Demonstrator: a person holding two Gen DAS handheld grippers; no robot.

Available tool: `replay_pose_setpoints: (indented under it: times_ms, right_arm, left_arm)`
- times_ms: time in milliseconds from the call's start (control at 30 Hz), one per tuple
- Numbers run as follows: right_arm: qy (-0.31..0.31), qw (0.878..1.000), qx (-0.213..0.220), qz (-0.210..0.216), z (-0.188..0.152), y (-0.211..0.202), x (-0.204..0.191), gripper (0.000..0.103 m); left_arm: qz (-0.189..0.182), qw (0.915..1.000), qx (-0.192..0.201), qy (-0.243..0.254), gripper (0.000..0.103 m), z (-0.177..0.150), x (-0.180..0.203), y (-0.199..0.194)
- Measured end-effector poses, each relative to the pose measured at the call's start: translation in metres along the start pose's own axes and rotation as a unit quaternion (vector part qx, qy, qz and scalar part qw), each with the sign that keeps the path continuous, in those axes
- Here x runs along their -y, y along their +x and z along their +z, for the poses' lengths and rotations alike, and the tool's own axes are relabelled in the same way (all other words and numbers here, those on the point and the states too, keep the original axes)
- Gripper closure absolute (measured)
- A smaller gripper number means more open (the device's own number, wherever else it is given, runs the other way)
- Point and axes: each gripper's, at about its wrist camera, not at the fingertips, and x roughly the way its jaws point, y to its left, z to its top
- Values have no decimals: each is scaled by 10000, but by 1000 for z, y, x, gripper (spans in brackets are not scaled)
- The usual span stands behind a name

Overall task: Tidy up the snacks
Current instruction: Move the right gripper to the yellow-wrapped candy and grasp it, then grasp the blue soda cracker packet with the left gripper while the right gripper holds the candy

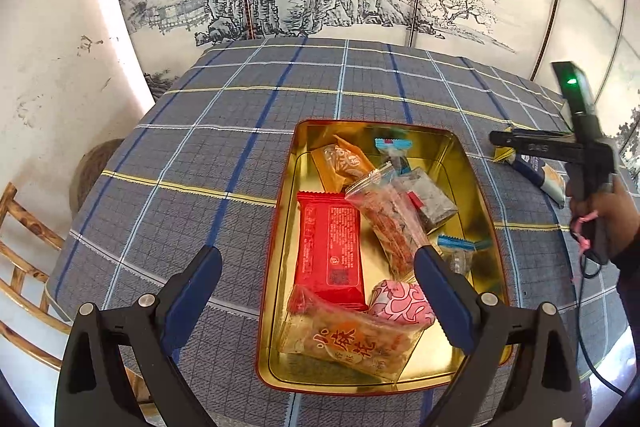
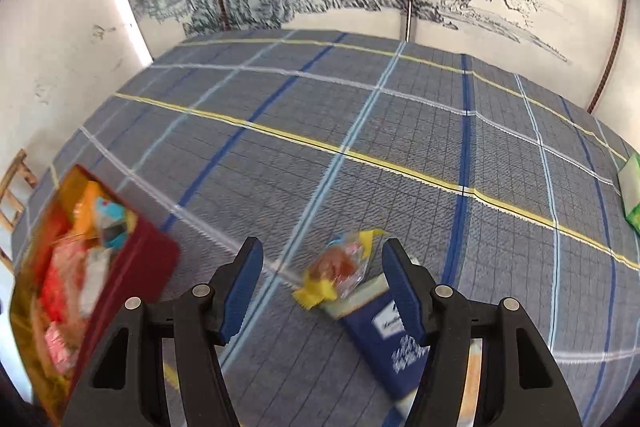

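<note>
Left tongs (image 1: 318, 291) gape over glossy rectangular gold tin (image 1: 476, 187).

Both wrist views angled down at table; share tin (image 1: 280, 211), near

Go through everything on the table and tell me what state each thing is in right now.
gold tin: open, no lid on, holding several snacks
red packet: sealed, lying flat in the tin
yellow-ended candy: wrapped, on the cloth outside the tin
blue packet: lying on the cloth, partly under the candy
left tool: open, empty, over the tin
right tool: open, empty, above the candy
</note>
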Motion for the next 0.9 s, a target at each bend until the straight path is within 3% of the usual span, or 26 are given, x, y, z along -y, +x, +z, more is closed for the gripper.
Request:
replay_pose_setpoints:
  times_ms: [33, 67, 100, 133, 233, 333, 433, 500, 633, 733, 800, 900]
  right_arm:
    - [1, 9999, -117, -51, 2, 9, 1, 41]
    - [23, 9997, -225, -58, 4, 17, 3, 49]
    - [21, 9996, -288, -38, 4, 21, 3, 64]
    - [-121, 9995, -258, -132, 3, 22, -2, 71]
    - [-263, 9995, -132, 127, -7, 12, -7, 75]
    - [-147, 9988, 230, 396, -24, -27, 3, 75]
    - [58, 9980, 581, 244, -52, -75, 28, 75]
    - [200, 9974, 679, -101, -71, -99, 53, 75]
    - [502, 9914, 546, -1080, -113, -124, 121, 75]
    - [616, 9858, 391, -1510, -135, -127, 160, 75]
    - [769, 9853, 333, -1489, -145, -125, 178, 75]
    - [937, 9861, 328, -1329, -158, -121, 187, 74]
  left_arm:
    - [-1, 10000, 24, 21, 8, 1, 1, 0]
    - [6, 10000, 26, 46, 8, 3, 3, 1]
    - [18, 10000, 23, 68, 8, 4, 4, 2]
    - [24, 10000, 13, 84, 8, 5, 5, 3]
    - [27, 9999, -21, 134, 8, 10, 13, 6]
    - [14, 9997, 36, 260, 8, 16, 25, 3]
    - [-120, 9988, 132, 463, 8, 22, 45, -5]
    - [-342, 9977, 119, 577, 8, 28, 62, -9]
    - [-1344, 9889, -409, 474, 8, 43, 104, 0]
    - [-1833, 9785, -906, 255, 8, 54, 138, 18]
    - [-2304, 9649, -1258, -82, 8, 65, 163, 37]
    - [-2221, 9587, -1726, -431, 8, 79, 203, 69]
